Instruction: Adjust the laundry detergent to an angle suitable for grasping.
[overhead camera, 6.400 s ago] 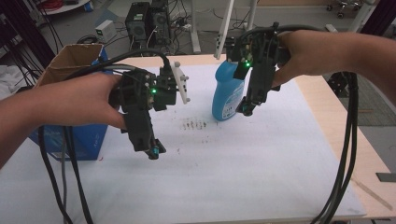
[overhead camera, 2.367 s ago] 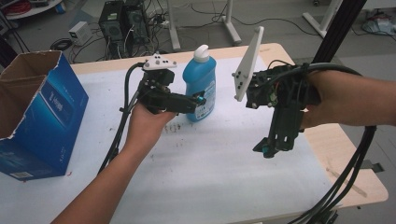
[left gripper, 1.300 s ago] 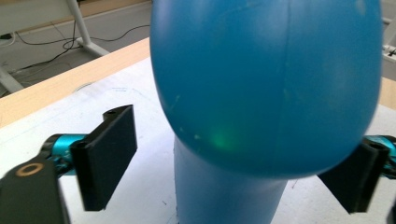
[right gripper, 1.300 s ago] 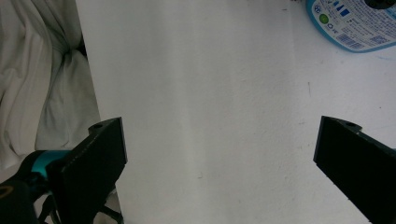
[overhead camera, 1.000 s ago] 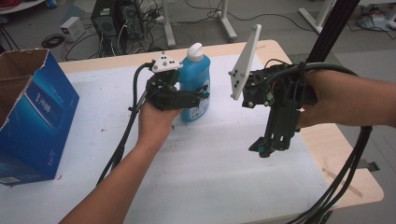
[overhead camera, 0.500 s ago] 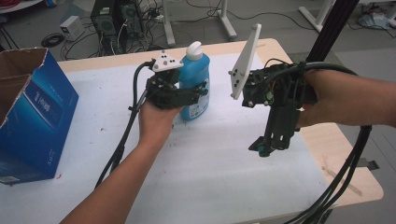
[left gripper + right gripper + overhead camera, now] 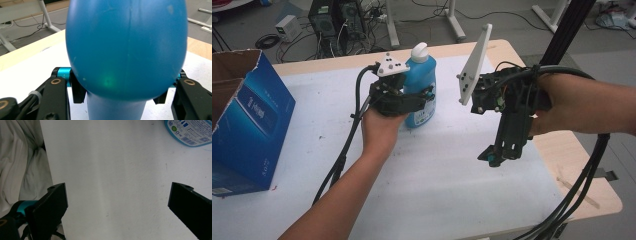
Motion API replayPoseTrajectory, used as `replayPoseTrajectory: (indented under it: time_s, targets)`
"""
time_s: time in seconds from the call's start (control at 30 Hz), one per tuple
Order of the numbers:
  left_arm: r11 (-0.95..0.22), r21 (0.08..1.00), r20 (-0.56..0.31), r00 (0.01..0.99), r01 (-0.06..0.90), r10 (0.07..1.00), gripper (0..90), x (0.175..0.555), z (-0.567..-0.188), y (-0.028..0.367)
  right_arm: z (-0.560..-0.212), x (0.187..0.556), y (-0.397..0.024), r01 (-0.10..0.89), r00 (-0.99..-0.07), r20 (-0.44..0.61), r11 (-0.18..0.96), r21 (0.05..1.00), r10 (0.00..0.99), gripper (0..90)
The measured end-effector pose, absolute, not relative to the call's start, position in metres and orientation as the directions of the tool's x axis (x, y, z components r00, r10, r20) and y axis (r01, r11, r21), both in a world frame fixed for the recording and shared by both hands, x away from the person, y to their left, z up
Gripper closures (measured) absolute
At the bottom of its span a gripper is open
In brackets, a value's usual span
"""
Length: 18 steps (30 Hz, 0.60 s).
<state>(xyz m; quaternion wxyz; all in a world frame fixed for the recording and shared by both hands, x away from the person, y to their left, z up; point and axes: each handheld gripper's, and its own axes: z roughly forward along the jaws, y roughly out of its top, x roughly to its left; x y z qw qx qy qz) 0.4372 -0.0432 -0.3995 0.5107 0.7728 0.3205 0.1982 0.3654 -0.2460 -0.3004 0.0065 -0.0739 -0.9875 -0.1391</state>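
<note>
**Left gripper clamped on the blue bottle**

Closest to me, my left forearm runs up from the bottom edge of the high view, cable trailing alongside it over the white table (image 7: pixel 452 190). My left gripper (image 7: pixel 424 97) sits level at the end of it, and its jaws have just been closing in on the bottle (image 7: pixel 421 82). In the left gripper view both pads (image 7: pixel 78 90) press against the blue body from either side, so it's clamped on the bottle (image 7: pixel 126 50), which stands upright on the table, white cap on top, toward the far edge.

My right gripper (image 7: pixel 493 156) hangs off to the right, well apart from the bottle, pointing down over the table, not touching it. In the right gripper view its jaws stand wide apart with just bare tabletop between them, and the bottle's label end (image 7: pixel 190 132) peeks in at the top corner.

Over at the left edge sits an open blue box (image 7: pixel 247 120). Past the table there's floor with cables and some computer gear.
</note>
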Motion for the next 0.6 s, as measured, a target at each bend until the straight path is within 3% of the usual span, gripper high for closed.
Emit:
replayPoseTrajectory:
  time_s: [0.6]
  targets:
    - [-0.267,0.924,-0.048,0.777,0.273,0.628,44.9,0.431,-0.382,-0.033,-0.302,0.366,-0.245,0.148,-0.989,0.035,0.951,0.271,0.144,2.0]
